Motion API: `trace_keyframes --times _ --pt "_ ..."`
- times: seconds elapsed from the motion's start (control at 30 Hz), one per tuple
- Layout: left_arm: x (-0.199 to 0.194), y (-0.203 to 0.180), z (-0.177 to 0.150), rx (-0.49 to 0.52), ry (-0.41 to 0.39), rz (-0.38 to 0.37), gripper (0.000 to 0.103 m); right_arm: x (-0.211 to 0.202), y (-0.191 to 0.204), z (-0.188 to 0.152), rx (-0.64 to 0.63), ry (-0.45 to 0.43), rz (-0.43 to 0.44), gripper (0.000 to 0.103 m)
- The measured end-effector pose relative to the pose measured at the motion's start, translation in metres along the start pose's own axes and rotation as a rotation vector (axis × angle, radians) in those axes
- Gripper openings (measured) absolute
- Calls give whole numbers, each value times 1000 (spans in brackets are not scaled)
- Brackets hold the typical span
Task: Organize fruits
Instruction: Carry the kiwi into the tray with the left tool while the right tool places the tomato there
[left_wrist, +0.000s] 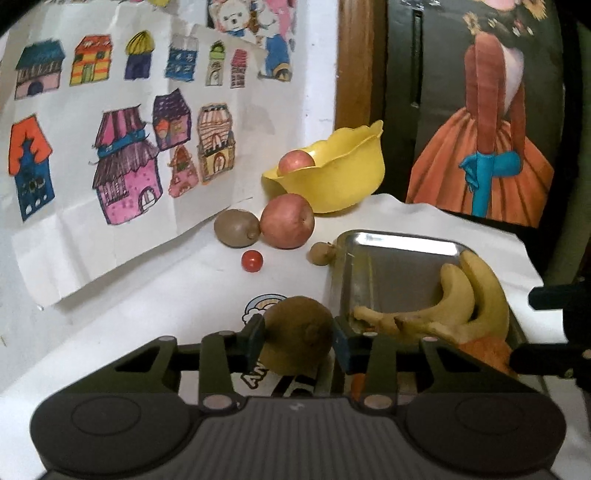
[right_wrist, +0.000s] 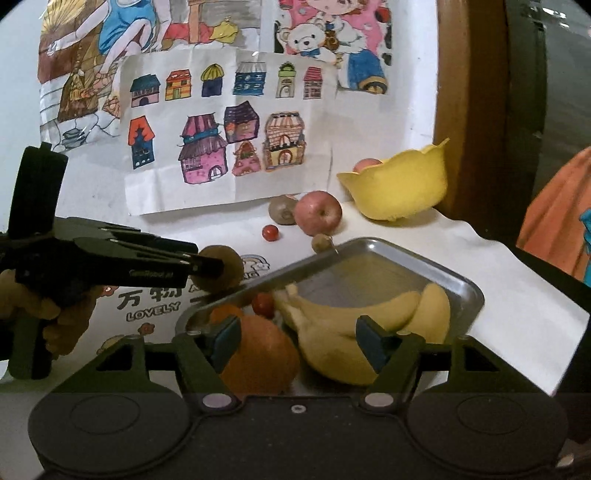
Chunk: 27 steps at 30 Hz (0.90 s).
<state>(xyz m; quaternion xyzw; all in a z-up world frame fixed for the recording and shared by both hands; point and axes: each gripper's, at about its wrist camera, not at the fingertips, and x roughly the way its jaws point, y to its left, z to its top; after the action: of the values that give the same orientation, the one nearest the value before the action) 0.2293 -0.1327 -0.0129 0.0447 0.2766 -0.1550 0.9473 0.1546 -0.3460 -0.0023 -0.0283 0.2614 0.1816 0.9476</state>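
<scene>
Bananas (left_wrist: 469, 299) in tray (left_wrist: 399, 243), bowl (left_wrist: 332, 177) behind, apple (left_wrist: 287, 220) left of tray.

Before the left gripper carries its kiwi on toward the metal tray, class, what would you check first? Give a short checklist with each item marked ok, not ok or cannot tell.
1. Kiwi clamped between both pads of the left gripper: ok.
2. Kiwi lifted off the table: cannot tell.
3. Free floor in the metal tray: ok, the far half is bare.
4. Bananas and orange fill the tray's near end, close to the kiwi: not ok.
5. Right gripper open and empty over the tray: ok.
</scene>
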Motion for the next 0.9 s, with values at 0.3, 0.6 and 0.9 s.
trace_keyframes --times 0.3,0.6,0.9 --pt "16 6 -7 -41 72 0 58 -2 4 -1 32 -66 21 77" --pt "22 8 -7 -76 94 5 55 12 6 -2 71 -84 42 80" --pt "23 -2 9 -100 44 -45 55 17 -5 -12 142 -103 -9 85"
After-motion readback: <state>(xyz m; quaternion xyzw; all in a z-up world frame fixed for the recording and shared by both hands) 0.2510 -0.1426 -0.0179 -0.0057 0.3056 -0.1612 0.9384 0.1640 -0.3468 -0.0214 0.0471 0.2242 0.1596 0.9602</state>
